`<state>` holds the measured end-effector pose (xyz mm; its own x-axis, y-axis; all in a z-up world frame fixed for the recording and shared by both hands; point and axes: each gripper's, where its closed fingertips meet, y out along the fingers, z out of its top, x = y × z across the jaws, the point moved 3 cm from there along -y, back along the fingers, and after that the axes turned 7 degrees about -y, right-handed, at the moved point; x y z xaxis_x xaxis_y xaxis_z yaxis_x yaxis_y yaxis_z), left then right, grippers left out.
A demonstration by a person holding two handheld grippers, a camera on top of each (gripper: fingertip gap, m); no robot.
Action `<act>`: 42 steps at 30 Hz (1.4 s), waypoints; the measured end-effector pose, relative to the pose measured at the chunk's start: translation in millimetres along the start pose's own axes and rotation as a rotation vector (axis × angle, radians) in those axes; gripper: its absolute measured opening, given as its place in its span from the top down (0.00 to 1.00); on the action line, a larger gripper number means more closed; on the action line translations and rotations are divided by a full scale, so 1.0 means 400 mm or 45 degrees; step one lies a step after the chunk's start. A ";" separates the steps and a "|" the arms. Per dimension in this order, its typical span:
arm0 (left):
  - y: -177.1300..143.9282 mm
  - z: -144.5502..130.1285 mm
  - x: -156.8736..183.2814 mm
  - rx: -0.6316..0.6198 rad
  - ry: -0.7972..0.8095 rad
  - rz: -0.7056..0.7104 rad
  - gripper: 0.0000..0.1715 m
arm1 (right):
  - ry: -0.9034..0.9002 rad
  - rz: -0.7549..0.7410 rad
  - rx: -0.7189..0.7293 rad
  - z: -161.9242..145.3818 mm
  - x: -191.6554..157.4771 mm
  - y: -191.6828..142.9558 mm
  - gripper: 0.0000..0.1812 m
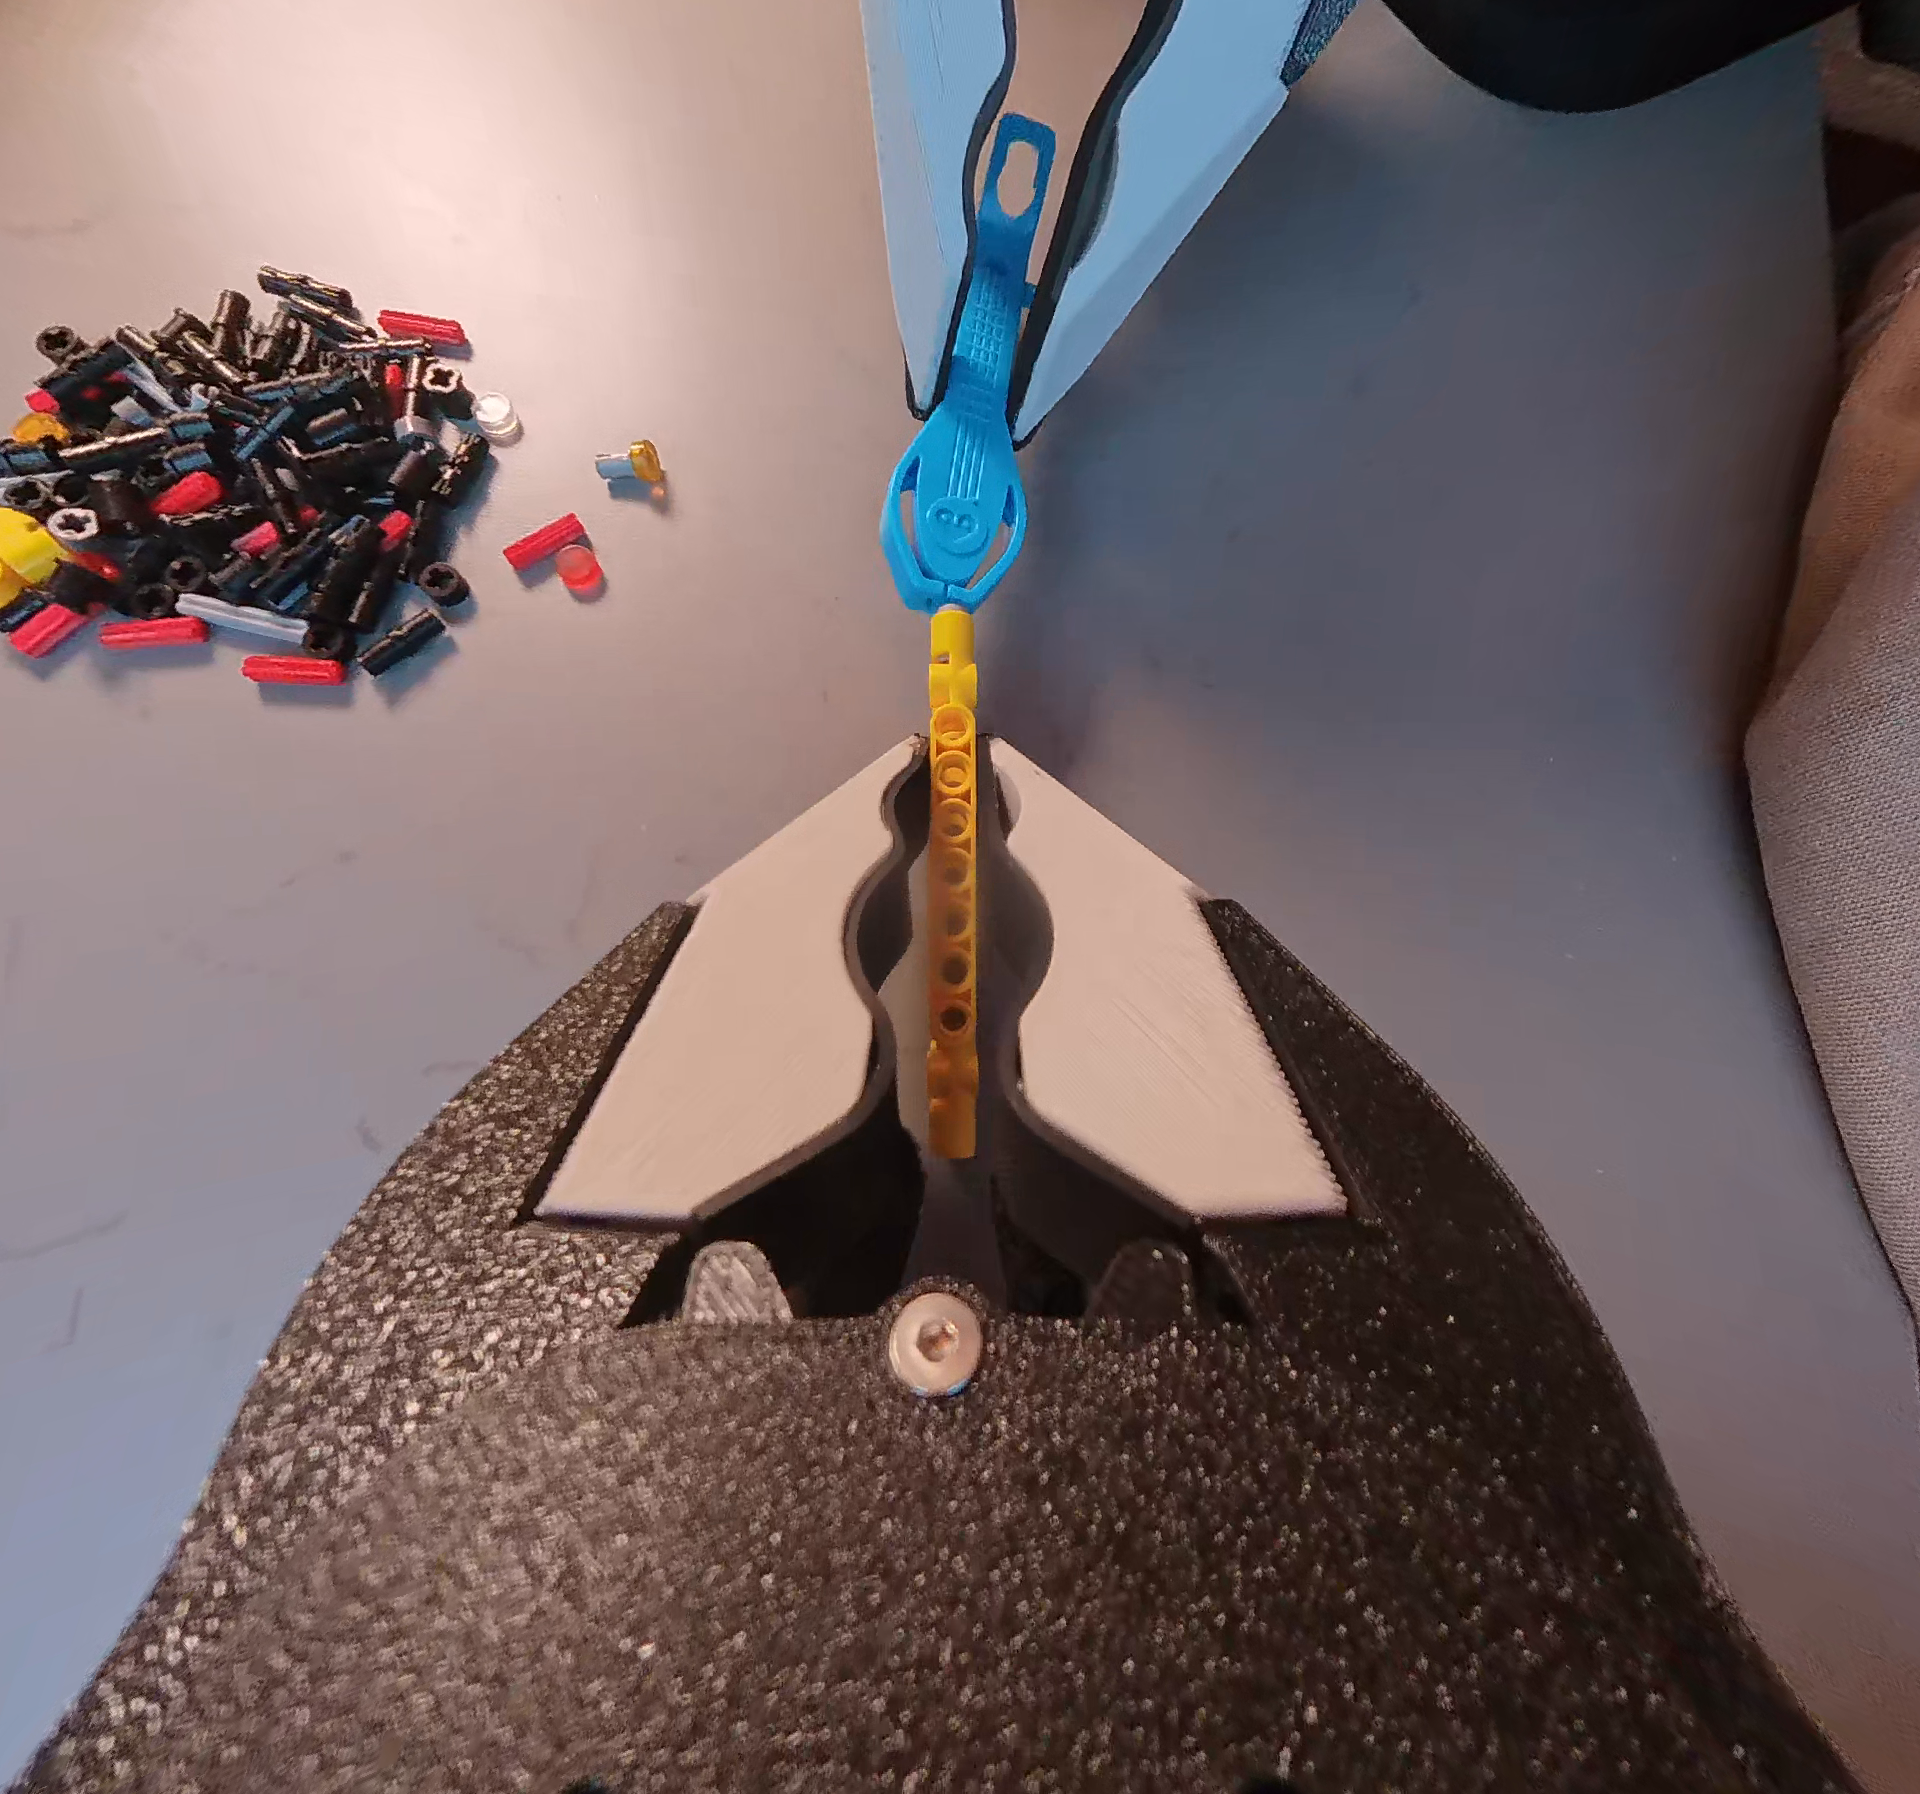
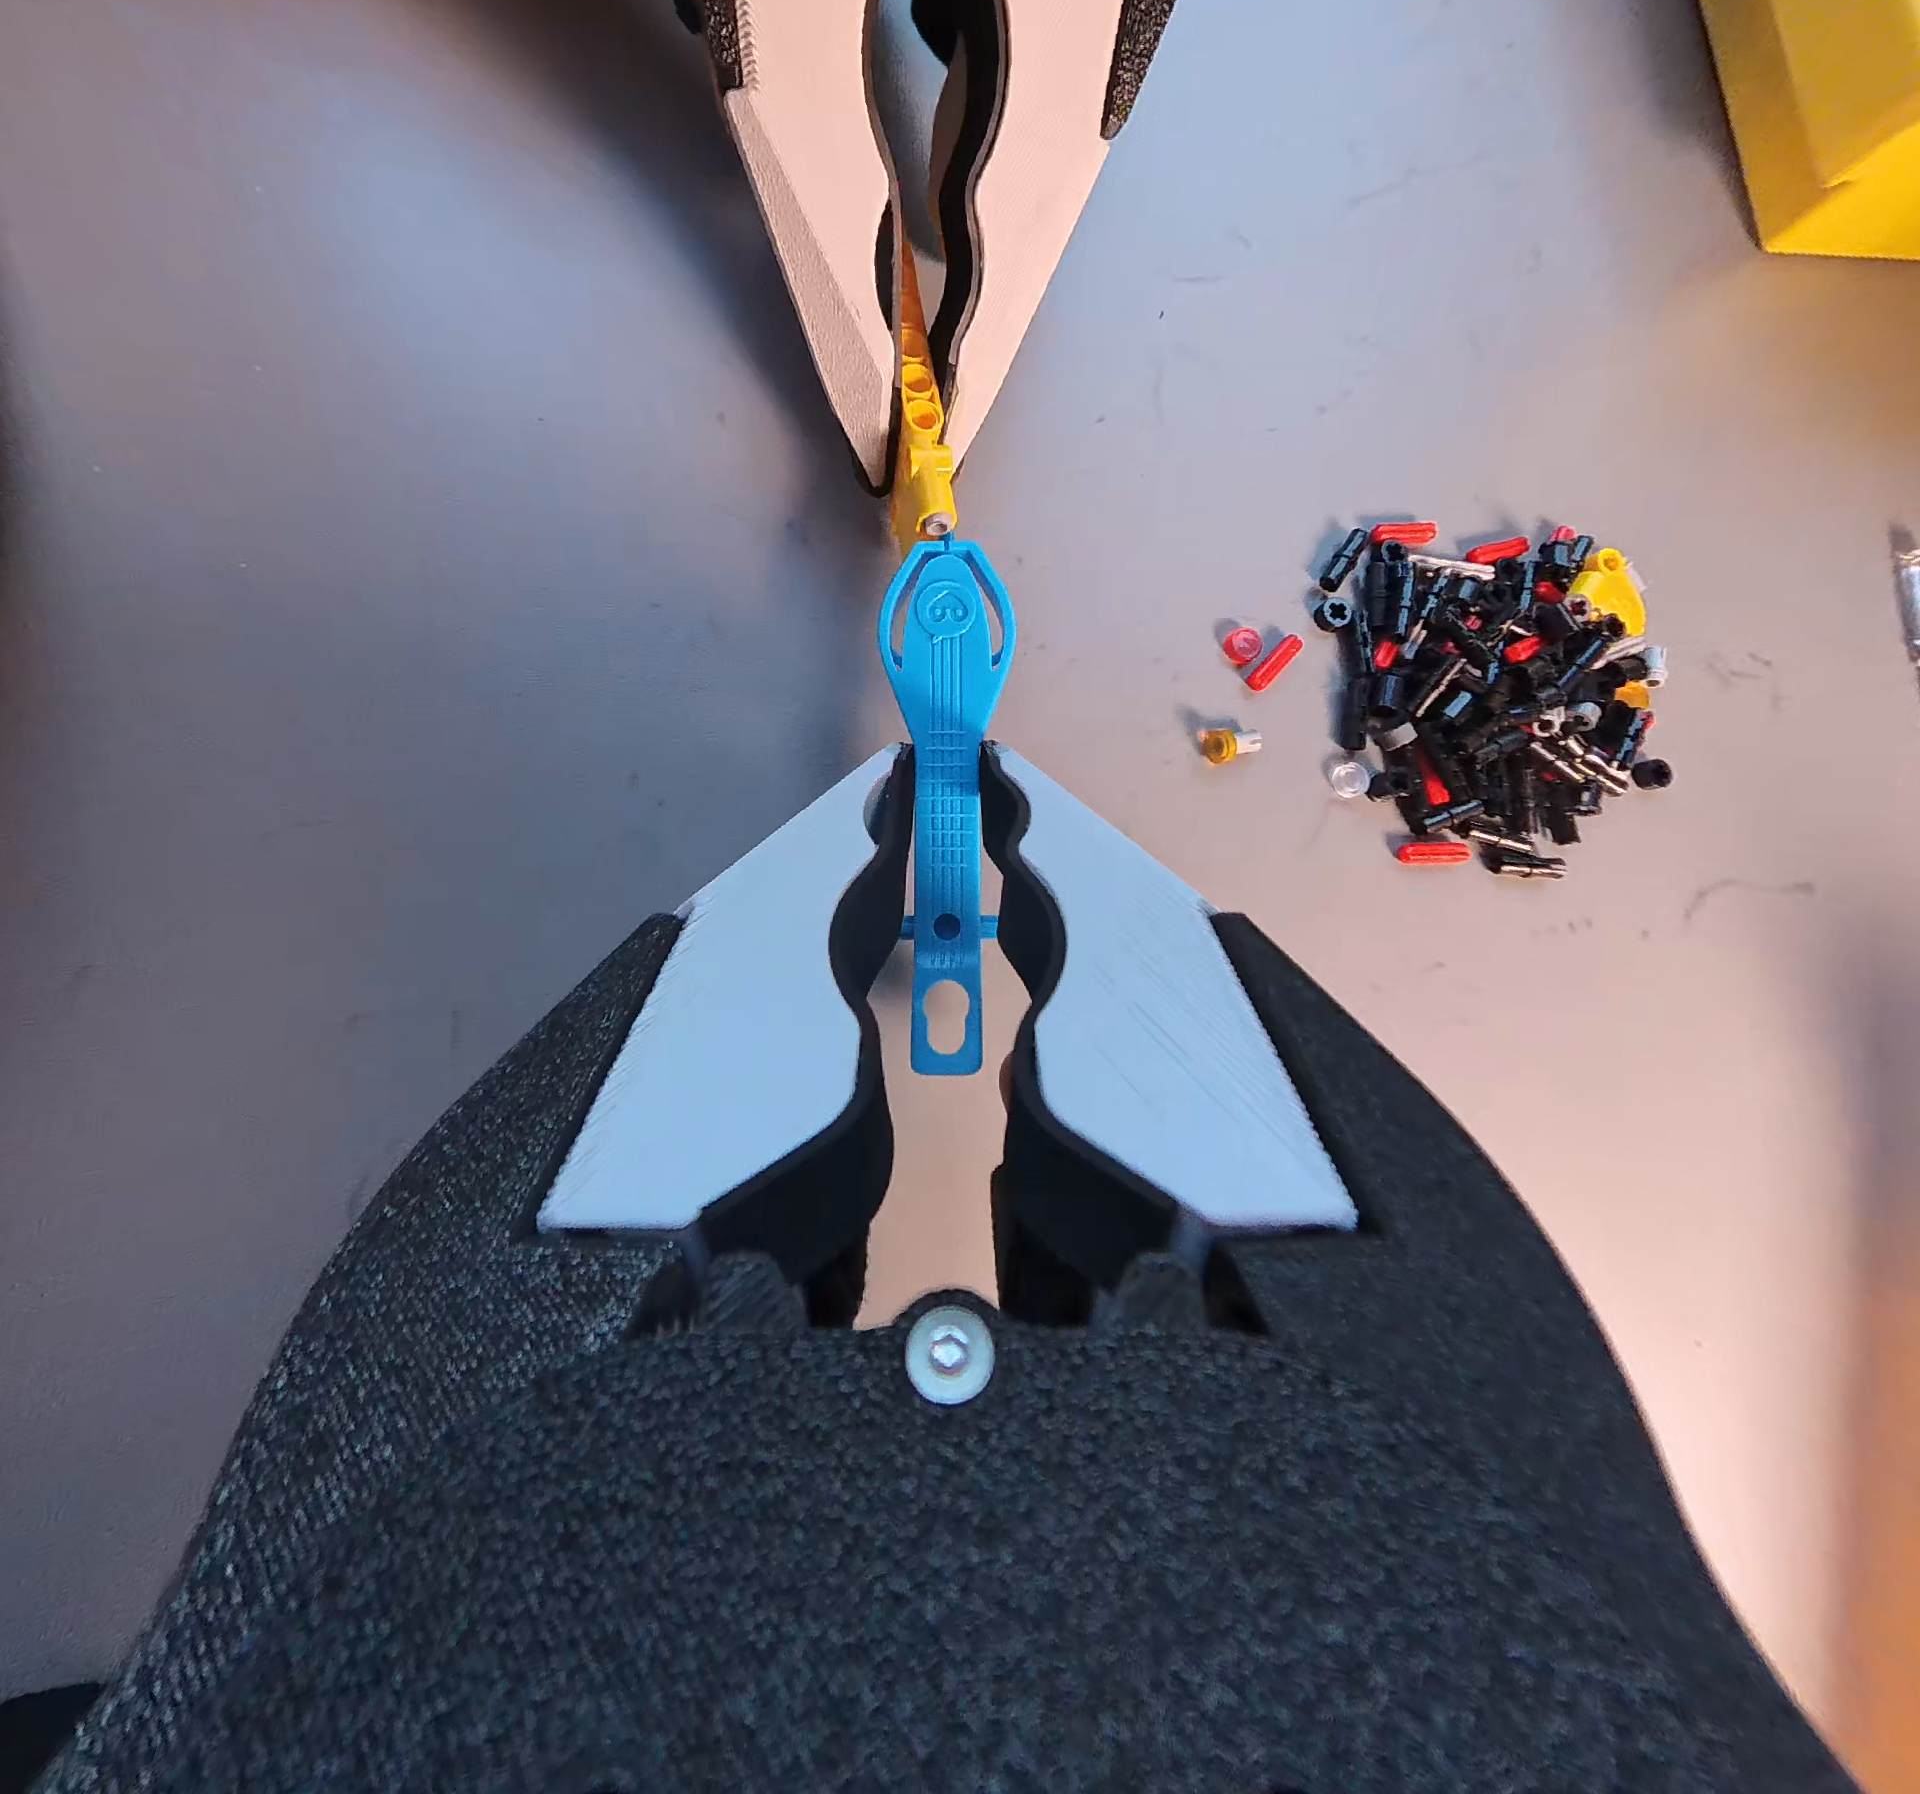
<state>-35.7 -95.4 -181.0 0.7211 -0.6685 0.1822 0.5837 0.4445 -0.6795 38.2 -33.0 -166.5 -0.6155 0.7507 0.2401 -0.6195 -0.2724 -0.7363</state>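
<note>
My left gripper [image 1: 954, 742] is shut on a long yellow perforated beam [image 1: 954, 913] that points forward, with a yellow connector and a light grey pin [image 1: 950, 614] at its tip. My right gripper [image 2: 943, 755] is shut on a blue plastic clamp tool [image 2: 945, 684]. The two grippers face each other tip to tip above the grey table [image 1: 416, 134]. The blue tool's [image 1: 956, 518] forked jaws meet the grey pin [image 2: 938, 524] at the end of the yellow beam [image 2: 920, 456]. The right gripper [image 1: 966, 419] shows at the top of the left wrist view, the left gripper [image 2: 920, 487] at the top of the right wrist view.
A heap of small black, red, grey and yellow pins and connectors [image 1: 218, 487] lies on the table, also in the right wrist view [image 2: 1496, 695]. Loose pieces lie beside it [image 1: 634, 468]. A yellow bin [image 2: 1818, 51] stands at the far right. Grey fabric [image 1: 1839, 705] edges the table. There is about 7 cm between the tips of the two grippers.
</note>
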 end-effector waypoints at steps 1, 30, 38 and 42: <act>0.000 -0.001 0.000 -0.004 0.000 0.003 0.97 | 0.001 -0.002 -0.002 -0.002 0.002 -0.002 0.94; 0.021 0.003 0.025 -0.137 0.141 0.163 0.97 | -0.012 0.088 0.019 -0.005 -0.025 0.022 0.92; 0.034 0.011 0.037 -0.125 0.150 0.131 0.97 | -0.024 0.104 -0.006 0.021 -0.035 0.057 0.85; 0.033 0.012 0.034 -0.124 0.139 0.146 0.97 | -0.032 0.086 -0.008 0.026 -0.032 0.060 0.86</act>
<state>-16.4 -95.9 -184.1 0.7328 -0.6800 0.0252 0.4575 0.4649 -0.7580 26.2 -55.2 -180.6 -0.6680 0.7152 0.2058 -0.5732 -0.3180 -0.7552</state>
